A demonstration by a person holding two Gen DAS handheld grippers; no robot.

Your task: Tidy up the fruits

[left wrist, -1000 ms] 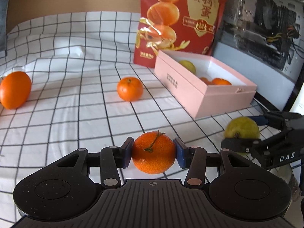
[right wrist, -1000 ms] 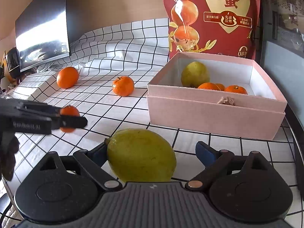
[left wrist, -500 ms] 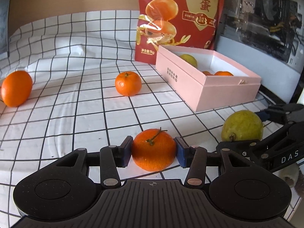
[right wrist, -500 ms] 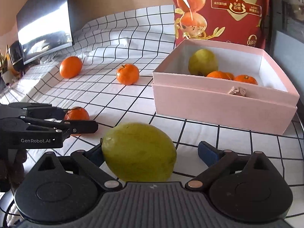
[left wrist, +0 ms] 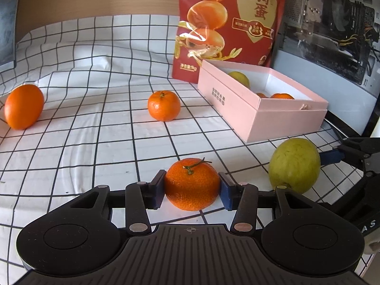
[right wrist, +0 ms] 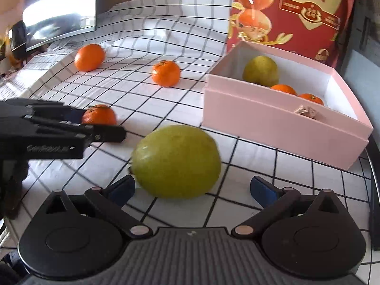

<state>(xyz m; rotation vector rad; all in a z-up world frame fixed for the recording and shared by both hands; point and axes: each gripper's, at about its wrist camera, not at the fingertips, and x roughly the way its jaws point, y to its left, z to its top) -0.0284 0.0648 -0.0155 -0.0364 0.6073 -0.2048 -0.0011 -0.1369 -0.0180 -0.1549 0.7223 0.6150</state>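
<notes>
Orange mandarin [left wrist: 192, 184] pinched by left gripper [left wrist: 192, 187]; right gripper [right wrist: 192, 190] spread wide.

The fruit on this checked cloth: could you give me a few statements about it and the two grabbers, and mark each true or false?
1. The left gripper is closed on a small orange. True.
2. The right gripper is clamped tight on the green fruit. False: its fingers stand wide apart, and the fruit sits between them.
3. The pink box holds no fruit. False: a green fruit and at least two small oranges lie inside.
4. Two more oranges, one in the middle and one far left, sit loose on the cloth. True.
5. A red bag stands behind the box. True.
</notes>
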